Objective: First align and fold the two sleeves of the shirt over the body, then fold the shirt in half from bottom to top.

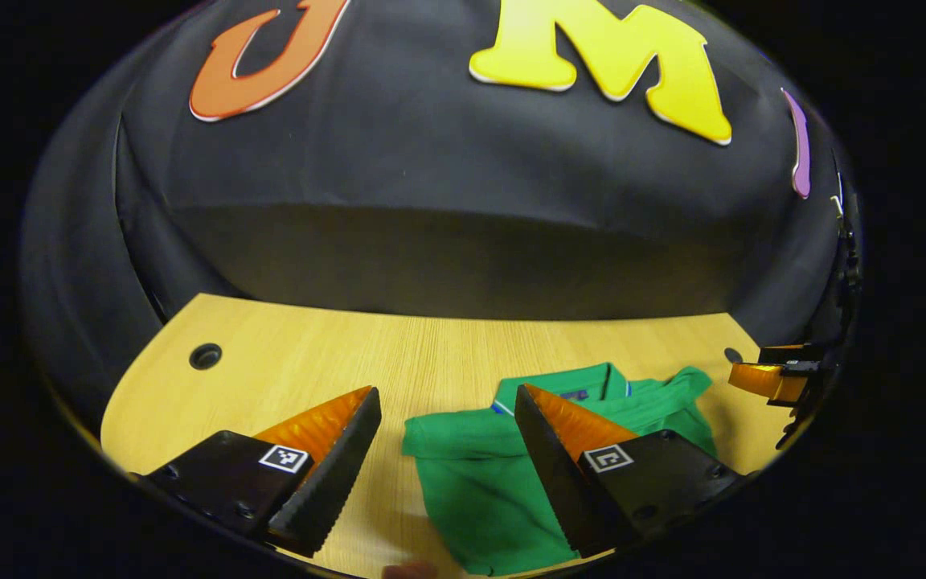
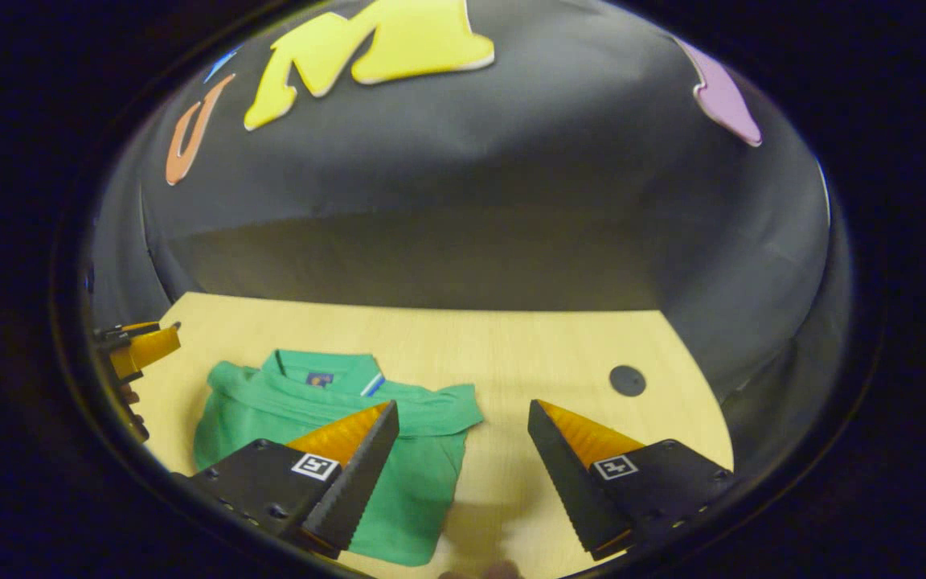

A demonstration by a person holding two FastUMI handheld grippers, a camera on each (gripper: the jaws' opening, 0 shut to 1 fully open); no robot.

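While both tools [image 1: 447,406] [image 2: 463,418] gape empty, the folded shirt [image 2: 399,482] lies collar toward the wall.

Soft matt cloth shirt [image 2: 423,474] lies on a smooth wood-grain table [image 2: 511,346].

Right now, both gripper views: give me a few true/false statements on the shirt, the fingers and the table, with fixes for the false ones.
1. The green polo shirt lies on the wooden table. True.
2. The left gripper is clamped on a sleeve. False: its fingers stand apart above the table, holding nothing.
3. The right gripper is open. True.
4. The shirt is spread flat with both sleeves out to the sides. False: the sleeves lie folded in over the body.
5. The collar is at the end of the shirt far from the grippers. True.
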